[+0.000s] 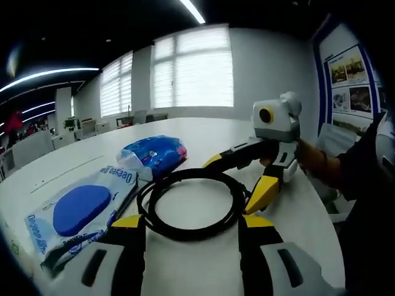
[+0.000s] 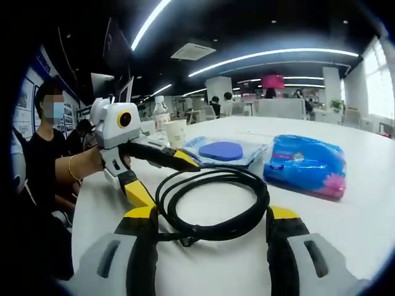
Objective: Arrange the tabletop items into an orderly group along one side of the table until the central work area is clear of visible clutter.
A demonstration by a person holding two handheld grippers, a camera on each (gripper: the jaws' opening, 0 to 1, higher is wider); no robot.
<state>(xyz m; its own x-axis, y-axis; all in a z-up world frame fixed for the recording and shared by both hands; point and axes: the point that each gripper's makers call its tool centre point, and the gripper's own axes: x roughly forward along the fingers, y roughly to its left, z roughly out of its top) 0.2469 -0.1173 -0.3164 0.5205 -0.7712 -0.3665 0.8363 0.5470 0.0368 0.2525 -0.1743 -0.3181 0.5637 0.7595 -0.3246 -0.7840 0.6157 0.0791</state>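
Item 1, coiled black cable [image 1: 190, 203]: lies flat on the white table [image 1: 296, 209], mid-surface, between my two grippers and closest to both.

Item 2, blue soft pack [image 1: 155, 153]: just beyond the coil in the left gripper view, on the far left side. In the right gripper view it sits to the right of the coil, apart from it.

Item 3, flat wipes packet [image 1: 77, 213] with a blue oval lid: left of the coil in the left gripper view, its edge near or touching the cable (I cannot tell which).

Item 4, paper cup [image 2: 176, 132] and clear bottle [image 2: 160, 114]: far end of the table in the right gripper view, behind the packet.

Left gripper [image 1: 191, 225]: jaws spread wide, empty, framing the near rim of the coil.

Right gripper [image 2: 210, 216]: jaws wide, empty, straddling the coil from the opposite side.

Step in hand, as I judge it: approaching the cable, nothing gripped yet. Next move calls for closing one gripper on the bundled strands, then carrying the coil toward the packets so the group forms along one edge (keeping the loops from springing open).
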